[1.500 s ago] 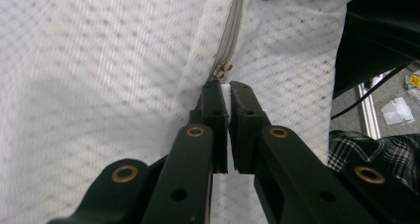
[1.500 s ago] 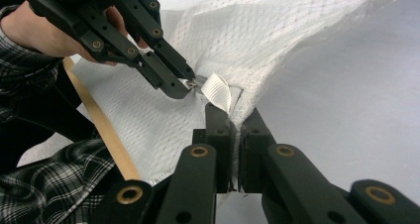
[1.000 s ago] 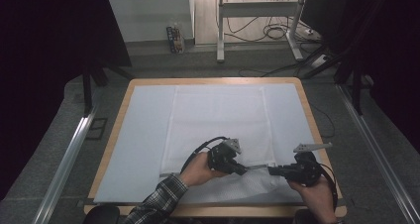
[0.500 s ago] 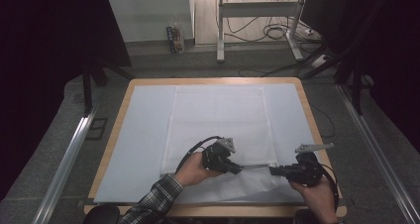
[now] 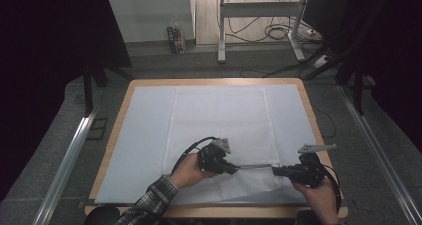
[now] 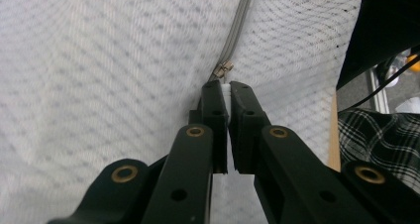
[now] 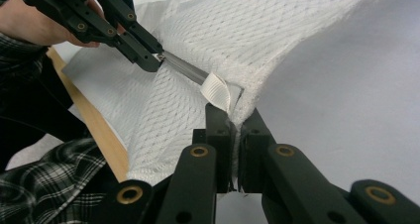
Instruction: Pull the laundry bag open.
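A white mesh bag [image 5: 219, 120] lies flat on the table, with a grey zipper [image 5: 254, 166] along its near edge. My left gripper [image 5: 234, 169] is shut on the white pull tab just behind the zipper slider [image 6: 223, 68], jaws [image 6: 226, 87] pinched tight. My right gripper [image 5: 275, 171] is shut on the bag's corner at the zipper's other end, right below a white ribbon loop [image 7: 216, 90]. The right gripper view has its jaws [image 7: 234, 117] lifting that corner, and the left gripper [image 7: 156, 58] sits farther along the zipper [image 7: 185, 69]. The zipper is stretched straight between the two grippers.
A white sheet [image 5: 144, 135] covers the wooden table [image 5: 115, 135]. The table's near edge [image 7: 99, 130] runs close below the bag. A person's plaid sleeve [image 5: 149, 202] reaches in from the bottom left. Metal rails, a stand's legs and cables stand on the floor around the table.
My left gripper has slid leftward along the bag's near edge with the pull tab, so more grey zipper shows between the grippers. The right gripper has held its place.
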A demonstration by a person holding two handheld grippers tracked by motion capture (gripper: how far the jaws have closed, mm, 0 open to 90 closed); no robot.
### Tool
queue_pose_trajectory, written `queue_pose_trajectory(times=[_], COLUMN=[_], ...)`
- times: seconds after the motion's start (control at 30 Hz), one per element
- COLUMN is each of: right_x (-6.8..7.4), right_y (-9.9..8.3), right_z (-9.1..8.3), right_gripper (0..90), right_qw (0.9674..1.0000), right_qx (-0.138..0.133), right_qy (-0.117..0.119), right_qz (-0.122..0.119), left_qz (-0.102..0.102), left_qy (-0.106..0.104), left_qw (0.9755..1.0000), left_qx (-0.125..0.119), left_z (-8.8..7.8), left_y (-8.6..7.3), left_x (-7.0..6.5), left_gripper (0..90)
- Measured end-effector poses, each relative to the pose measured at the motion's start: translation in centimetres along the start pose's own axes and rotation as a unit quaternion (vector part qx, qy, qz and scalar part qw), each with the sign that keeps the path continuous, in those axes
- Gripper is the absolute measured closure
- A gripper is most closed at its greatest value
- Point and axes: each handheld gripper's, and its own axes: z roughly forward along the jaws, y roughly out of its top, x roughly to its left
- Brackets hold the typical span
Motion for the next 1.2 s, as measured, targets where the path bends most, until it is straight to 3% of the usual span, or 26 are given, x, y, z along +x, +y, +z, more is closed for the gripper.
queue_pose_trajectory(times=[0.6, 0.77, 0.87, 1.13, 1.2], right_x=[0.2, 0.2, 0.2, 0.1, 0.4], right_y=[-0.2, -0.2, -0.2, -0.3, -0.2], right_z=[0.2, 0.2, 0.1, 0.0, 0.0], right_gripper=[85.1, 85.1, 85.1, 85.1, 85.1], right_qw=[1.0, 0.9999, 0.9999, 1.0, 0.9999], right_qx=[0.004, 0.002, 0.004, -0.001, 0.0], right_qy=[-0.001, -0.003, -0.01, 0.0, 0.001], right_qz=[-0.007, -0.011, -0.013, -0.009, -0.011], left_qz=[-0.009, -0.016, -0.016, -0.03, -0.029], left_qy=[0.005, -0.004, 0.002, 0.0, 0.008], left_qw=[0.9999, 0.9997, 0.9998, 0.9993, 0.9994], left_qx=[-0.01, -0.016, -0.008, -0.021, -0.017], left_z=[-0.7, -0.8, -0.9, -1.7, -1.9], left_y=[-1.3, -1.5, -1.8, -2.8, -3.1], left_x=[0.0, 0.0, 0.0, 0.0, -0.1], left_gripper=[87.0, 87.0, 87.0, 87.0, 87.0])
